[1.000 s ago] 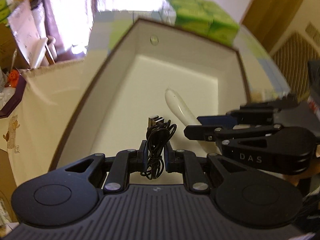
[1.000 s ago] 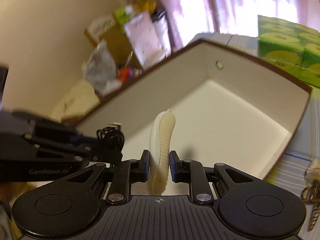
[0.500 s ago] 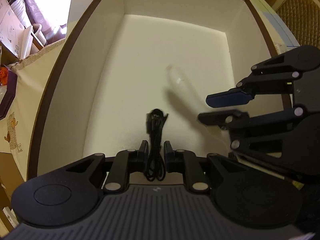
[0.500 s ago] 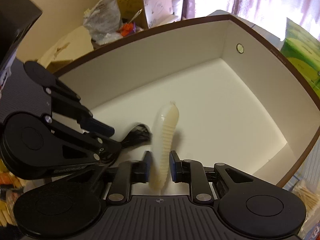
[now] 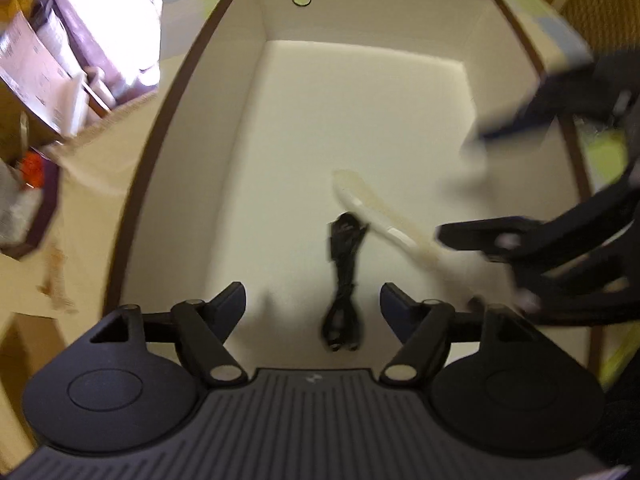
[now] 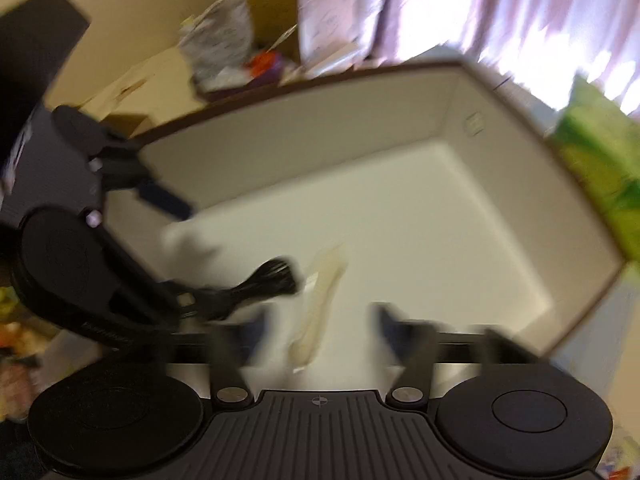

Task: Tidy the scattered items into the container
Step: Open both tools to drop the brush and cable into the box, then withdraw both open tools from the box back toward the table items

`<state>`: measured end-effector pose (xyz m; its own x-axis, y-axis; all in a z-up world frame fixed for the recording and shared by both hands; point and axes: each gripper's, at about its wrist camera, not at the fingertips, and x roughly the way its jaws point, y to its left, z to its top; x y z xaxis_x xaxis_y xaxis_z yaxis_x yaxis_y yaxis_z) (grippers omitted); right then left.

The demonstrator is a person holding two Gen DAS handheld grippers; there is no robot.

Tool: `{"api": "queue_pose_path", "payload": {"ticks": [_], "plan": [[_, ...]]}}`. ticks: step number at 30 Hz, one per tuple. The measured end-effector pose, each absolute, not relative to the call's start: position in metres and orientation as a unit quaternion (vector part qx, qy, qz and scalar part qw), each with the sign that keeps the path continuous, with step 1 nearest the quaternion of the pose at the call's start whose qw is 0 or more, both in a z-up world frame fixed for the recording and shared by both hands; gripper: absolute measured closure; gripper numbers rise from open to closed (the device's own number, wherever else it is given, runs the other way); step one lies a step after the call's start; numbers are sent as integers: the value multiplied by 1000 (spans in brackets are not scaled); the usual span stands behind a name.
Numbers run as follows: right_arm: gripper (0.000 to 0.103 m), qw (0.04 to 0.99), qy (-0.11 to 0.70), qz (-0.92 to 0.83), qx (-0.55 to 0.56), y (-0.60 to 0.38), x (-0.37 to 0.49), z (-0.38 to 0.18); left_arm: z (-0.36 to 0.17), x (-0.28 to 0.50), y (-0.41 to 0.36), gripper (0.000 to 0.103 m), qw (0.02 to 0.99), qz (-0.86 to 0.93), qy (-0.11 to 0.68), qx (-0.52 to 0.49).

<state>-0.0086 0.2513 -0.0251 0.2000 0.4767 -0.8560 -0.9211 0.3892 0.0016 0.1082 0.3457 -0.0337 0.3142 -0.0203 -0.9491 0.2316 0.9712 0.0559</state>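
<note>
Claws both gape wide, gripping nothing: left claw over the coiled black cable; right claw over the cream ribbed piece; both items lie touching on the box floor.

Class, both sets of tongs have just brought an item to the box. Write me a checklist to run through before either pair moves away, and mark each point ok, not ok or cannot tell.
1. Left tongs open: ok, fingers spread wide apart.
2. Black cable bundle free of the left tongs: ok, it lies between the fingers and touches neither.
3. Right tongs open: ok, fingers wide apart, though blurred.
4. Cream ridged piece inside the box: ok, it lies on the white floor beside the cable.
5. Cream piece fully at rest: cannot tell, the picture is smeared.
6. More items waiting outside the box: cannot tell from these views.
</note>
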Motion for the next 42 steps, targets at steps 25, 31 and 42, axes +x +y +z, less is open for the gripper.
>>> {"api": "queue_pose_path", "payload": {"ticks": [25, 31, 42], "plan": [[0, 742, 373, 495, -256, 204, -24, 8, 8, 89, 333, 3, 829, -49, 549, 91], [0, 740, 365, 504, -256, 194, -31, 15, 15, 81, 329, 1, 835, -39, 542, 87], [0, 735, 355, 521, -248, 172, -38, 22, 25, 66, 314, 1, 840, -20, 536, 83]]}}
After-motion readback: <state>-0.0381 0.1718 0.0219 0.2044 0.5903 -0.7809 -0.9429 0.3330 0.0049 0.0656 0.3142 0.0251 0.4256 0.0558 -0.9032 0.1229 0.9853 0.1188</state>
